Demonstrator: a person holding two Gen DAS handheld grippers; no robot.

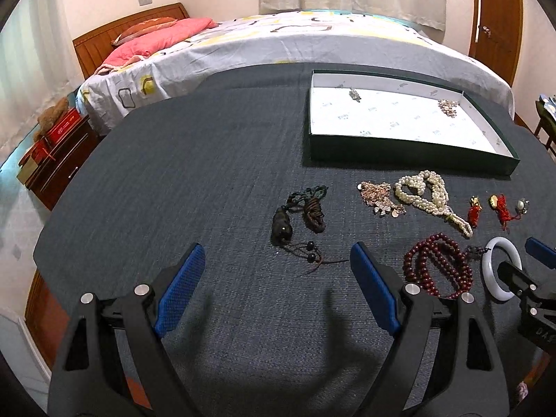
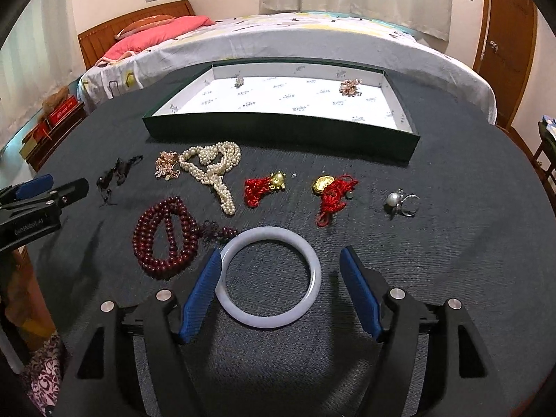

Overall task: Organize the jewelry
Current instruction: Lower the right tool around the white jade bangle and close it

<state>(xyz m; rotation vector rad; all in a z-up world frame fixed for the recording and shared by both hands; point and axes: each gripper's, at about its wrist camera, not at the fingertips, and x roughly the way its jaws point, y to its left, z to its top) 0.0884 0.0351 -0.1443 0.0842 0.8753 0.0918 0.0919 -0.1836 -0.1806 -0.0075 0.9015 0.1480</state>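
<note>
A dark green tray with a white floor holds two small brooches. Loose jewelry lies on the dark cloth in front of it: pearl strands, dark red beads, a white bangle, two red-cord gold charms, a pearl ring, a rose-gold piece and dark cord pieces. My right gripper is open and empty, its fingers on either side of the bangle. My left gripper is open and empty, just short of the dark cord pieces.
A bed with a patterned sheet and pink pillow stands behind the table. A wooden nightstand with boxes is at the left. A wooden door is at the back right.
</note>
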